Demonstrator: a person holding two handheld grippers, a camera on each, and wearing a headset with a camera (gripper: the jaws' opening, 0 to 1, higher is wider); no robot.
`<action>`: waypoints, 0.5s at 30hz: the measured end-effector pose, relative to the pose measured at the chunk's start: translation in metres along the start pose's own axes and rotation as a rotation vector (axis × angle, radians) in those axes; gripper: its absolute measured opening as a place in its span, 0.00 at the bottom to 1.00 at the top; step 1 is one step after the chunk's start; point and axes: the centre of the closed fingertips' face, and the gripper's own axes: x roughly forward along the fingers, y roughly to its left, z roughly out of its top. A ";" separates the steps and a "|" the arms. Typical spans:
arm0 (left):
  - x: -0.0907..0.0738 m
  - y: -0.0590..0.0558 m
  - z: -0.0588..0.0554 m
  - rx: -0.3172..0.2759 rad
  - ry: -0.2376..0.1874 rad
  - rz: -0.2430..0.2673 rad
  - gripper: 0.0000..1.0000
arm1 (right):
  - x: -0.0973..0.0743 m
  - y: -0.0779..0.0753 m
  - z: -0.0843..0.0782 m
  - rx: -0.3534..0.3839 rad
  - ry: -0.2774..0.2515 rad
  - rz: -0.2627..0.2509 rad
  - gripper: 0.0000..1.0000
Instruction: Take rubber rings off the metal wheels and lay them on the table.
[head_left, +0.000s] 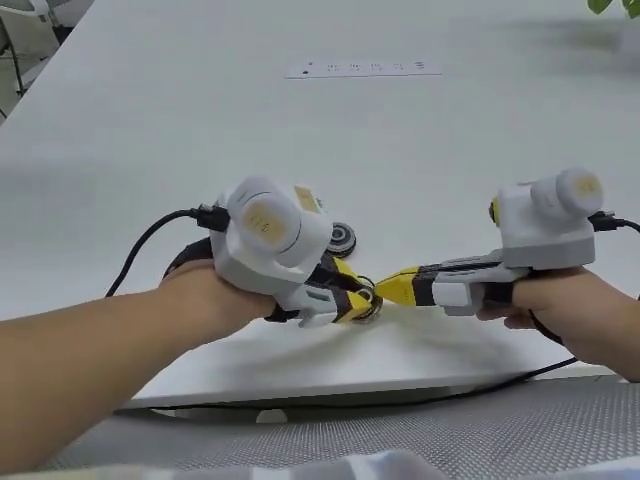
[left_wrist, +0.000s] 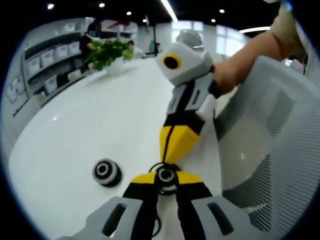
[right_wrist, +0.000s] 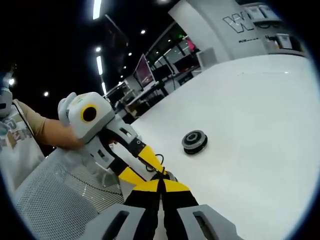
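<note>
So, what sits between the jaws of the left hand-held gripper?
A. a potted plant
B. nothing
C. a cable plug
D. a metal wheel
D: in the left gripper view, the left hand-held gripper has its yellow tips closed on a small metal wheel; a second wheel lies free on the table.

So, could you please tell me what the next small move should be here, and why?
Probably draw the right claw slowly away from the wheel while the left claw holds it steady. The left claw is shut on the wheel, and the right claw looks pinched on a thin loop of the rubber ring, which is not yet off.
</note>
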 end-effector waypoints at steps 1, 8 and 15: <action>0.000 0.000 0.000 -0.001 0.001 -0.002 0.14 | 0.000 -0.001 0.000 0.000 0.000 -0.002 0.00; -0.001 -0.002 0.002 -0.001 -0.001 -0.014 0.18 | -0.002 0.000 0.001 0.003 -0.001 -0.005 0.00; -0.004 -0.004 0.007 -0.015 -0.019 -0.029 0.21 | -0.005 0.000 0.003 0.011 -0.010 -0.009 0.00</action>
